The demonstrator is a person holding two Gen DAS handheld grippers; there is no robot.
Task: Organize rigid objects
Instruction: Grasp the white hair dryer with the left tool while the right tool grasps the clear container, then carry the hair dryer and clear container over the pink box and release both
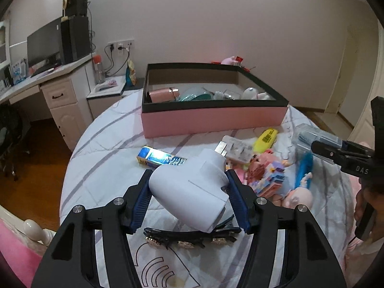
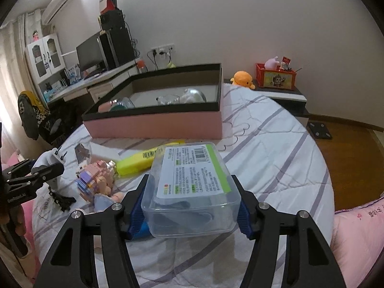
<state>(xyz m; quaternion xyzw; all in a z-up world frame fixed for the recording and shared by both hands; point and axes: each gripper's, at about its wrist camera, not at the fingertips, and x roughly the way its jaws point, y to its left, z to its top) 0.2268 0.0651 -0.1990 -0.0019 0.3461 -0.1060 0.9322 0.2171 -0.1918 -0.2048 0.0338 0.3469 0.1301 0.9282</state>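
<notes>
My left gripper (image 1: 189, 180) is shut on a white plug adapter (image 1: 189, 192), its prongs pointing away, held just above the striped bedspread (image 1: 108, 168). My right gripper (image 2: 189, 182) is shut on a clear plastic case (image 2: 189, 180) with a green-edged label; something dark lies inside. In the left wrist view, the case (image 1: 309, 136) and right gripper (image 1: 336, 151) show at the right. The adapter (image 2: 48, 158) and left gripper (image 2: 48, 168) appear at the left of the right wrist view. A pink box with a black rim (image 1: 211, 120) (image 2: 156, 124) stands behind, holding several items.
On the bedspread lie a blue toothpaste carton (image 1: 160, 158), a white charger (image 1: 237, 150), a yellow marker (image 1: 265, 138), a pink block figure (image 1: 266, 172), a doll (image 1: 297, 196), a blue comb (image 1: 303, 168) and a black hair clip (image 1: 189, 237). A desk (image 1: 48, 76) stands left.
</notes>
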